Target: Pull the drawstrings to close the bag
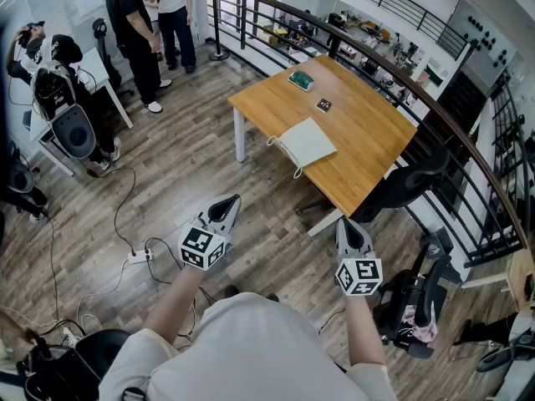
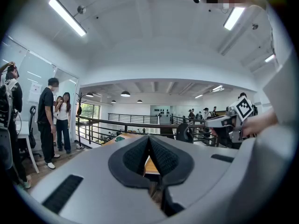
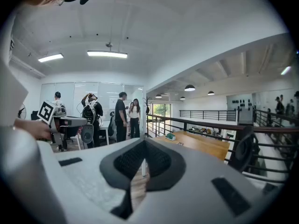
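Left gripper and right gripper, both grey, hang side by side above the wood-plank floor. Each has its jaws pressed together on nothing. Well ahead of them, a flat cream fabric drawstring bag lies at the near edge of the light wooden table, with its white cords on the side facing the grippers. Farther on lie a small dark square card and a green object.

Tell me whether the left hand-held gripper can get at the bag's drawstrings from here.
Probably not yet: the left hand-held gripper hangs over the floor, short of the table where the bag and its drawstrings lie. Nothing blocks the way.
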{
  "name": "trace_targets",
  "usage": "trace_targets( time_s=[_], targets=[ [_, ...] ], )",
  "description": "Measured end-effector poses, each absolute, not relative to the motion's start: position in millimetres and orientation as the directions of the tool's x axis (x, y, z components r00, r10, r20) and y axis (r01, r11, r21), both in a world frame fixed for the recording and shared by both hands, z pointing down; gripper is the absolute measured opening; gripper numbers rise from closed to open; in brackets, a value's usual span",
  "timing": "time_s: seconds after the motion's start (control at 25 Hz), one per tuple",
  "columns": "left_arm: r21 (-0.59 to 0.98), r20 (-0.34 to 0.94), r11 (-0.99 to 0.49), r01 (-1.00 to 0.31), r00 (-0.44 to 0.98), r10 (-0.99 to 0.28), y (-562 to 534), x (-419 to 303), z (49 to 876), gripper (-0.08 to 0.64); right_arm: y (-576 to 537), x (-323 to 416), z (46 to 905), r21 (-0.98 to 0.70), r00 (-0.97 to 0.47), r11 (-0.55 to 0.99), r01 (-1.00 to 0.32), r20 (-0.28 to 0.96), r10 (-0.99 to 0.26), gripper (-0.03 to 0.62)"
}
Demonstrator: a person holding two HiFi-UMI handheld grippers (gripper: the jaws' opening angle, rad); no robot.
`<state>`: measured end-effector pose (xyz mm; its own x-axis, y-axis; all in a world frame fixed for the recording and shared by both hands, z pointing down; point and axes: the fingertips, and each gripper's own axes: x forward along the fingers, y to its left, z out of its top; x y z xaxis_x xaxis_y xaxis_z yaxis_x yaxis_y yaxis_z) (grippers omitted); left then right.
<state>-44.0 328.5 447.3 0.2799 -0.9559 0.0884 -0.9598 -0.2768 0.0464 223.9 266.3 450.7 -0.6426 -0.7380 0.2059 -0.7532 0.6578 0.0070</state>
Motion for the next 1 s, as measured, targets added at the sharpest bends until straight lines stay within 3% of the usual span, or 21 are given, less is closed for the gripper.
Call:
trace_targets(
  time_s=[1.0],
  targets=[
    [0.065,0.092,-0.288,-0.955,0.293,-0.952,327,-43,447,-0.008,272,214,445,0.022,-0.670,0.685,-0.728,0.191,-0.718,0.000]
  ],
)
